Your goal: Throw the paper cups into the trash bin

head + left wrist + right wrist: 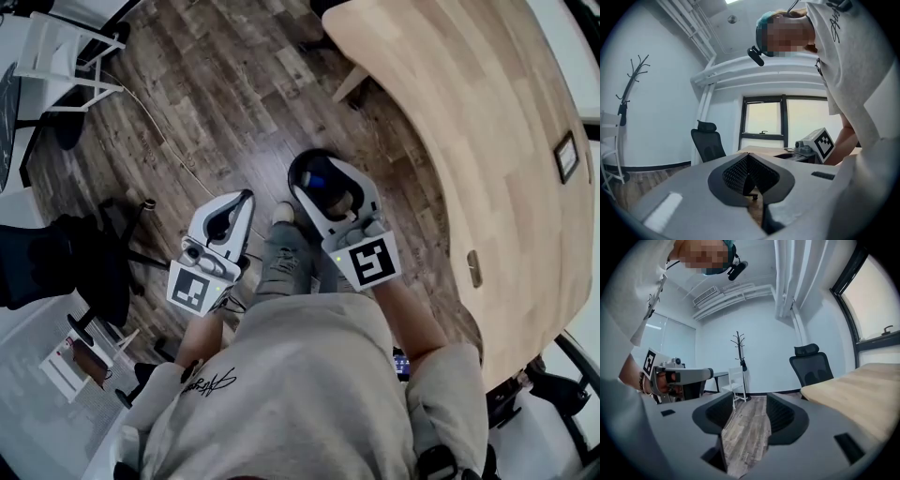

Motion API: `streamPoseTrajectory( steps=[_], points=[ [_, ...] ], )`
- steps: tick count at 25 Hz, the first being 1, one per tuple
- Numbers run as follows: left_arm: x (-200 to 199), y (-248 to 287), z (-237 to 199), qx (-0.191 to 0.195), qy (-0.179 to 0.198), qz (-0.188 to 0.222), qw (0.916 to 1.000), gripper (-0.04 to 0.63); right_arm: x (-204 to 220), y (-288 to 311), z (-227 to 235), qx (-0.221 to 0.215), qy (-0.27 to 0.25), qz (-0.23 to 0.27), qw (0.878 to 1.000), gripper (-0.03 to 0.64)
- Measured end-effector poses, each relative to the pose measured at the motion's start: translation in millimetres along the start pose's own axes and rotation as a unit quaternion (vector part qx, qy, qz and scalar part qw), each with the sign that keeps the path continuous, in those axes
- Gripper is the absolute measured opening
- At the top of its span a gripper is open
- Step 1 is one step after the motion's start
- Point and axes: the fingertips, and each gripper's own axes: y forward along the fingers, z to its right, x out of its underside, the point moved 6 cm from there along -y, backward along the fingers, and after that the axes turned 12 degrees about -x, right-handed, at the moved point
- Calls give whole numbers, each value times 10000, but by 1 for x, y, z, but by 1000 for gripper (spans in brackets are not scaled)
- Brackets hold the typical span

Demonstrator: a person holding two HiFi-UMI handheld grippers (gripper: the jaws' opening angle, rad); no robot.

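No paper cup shows in any view. In the head view my right gripper (pixel 323 187) is held out over a dark round bin (pixel 309 169) that has something blue inside; most of the bin is hidden under the gripper. Its jaws are open, and the right gripper view (pixel 749 416) shows only wooden floor in the gap between them. My left gripper (pixel 239 202) hangs to the left, beside the person's leg. Its pads meet in the left gripper view (pixel 749 176), shut on nothing.
A curved wooden table (pixel 487 141) fills the right side. A black office chair (pixel 66 262) stands on the floor at left, and a white frame (pixel 56 56) is at the far upper left. A coat stand (pixel 739 352) stands by the far wall.
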Motion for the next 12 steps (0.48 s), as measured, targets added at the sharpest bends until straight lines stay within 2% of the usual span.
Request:
streamPoseTrajectory(
  steps=[8,12],
  points=[
    [-39,3,15,249,74,213,9994,3,-47,-20,-6,153,-160,296,9993,146],
    [-60,5,21,455,121,523,9975,3,-63,-29,-11,198,-230,384,9988,129]
  ],
)
